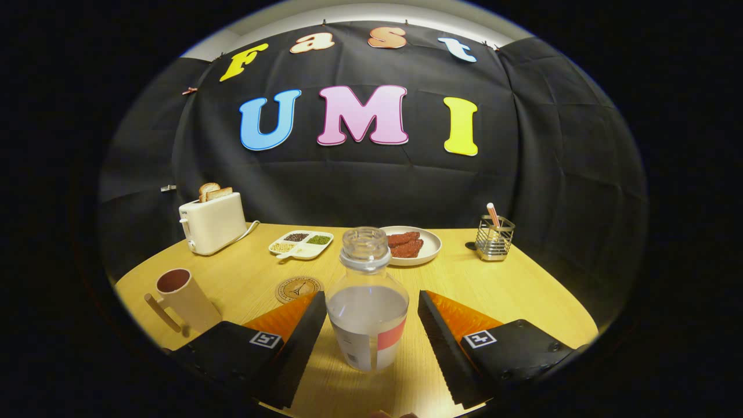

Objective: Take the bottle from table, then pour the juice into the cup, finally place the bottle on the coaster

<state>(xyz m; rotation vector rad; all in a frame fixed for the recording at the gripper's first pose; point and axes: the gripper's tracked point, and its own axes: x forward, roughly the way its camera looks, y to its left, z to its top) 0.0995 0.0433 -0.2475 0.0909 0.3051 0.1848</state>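
**Between the fingers: bottle upright, not yet gripped**

Between the two fingers of the gripper (370,331), spread wide apart, stands the bottle (367,302). Upright on the wooden table (522,290), cap off, clear liquid filling roughly the lower half, label wrapped round the base. Gaps visible on both sides between bottle and fingers (305,342); no contact, nothing clamped.

Just ahead of the left finger, flat on the table: round coaster (298,288), partly hidden behind the fingertip. Further left and slightly nearer: cup (183,299) with handle, dark inside, appearing tilted through lens curve.

Beyond the bottle, directly behind its neck: plate (426,251) carrying reddish-brown pieces. Left of that: divided tray (302,244) with small portions in separate compartments, dark, green and pale. Far left at the table's back edge: toaster (212,222), two slices of toast (213,191) sticking out of the top, cord trailing toward the tray.

Beyond the right finger, well apart: wire holder (494,238) with one stick-like item standing in it.

Behind everything: black cloth wall (551,162).
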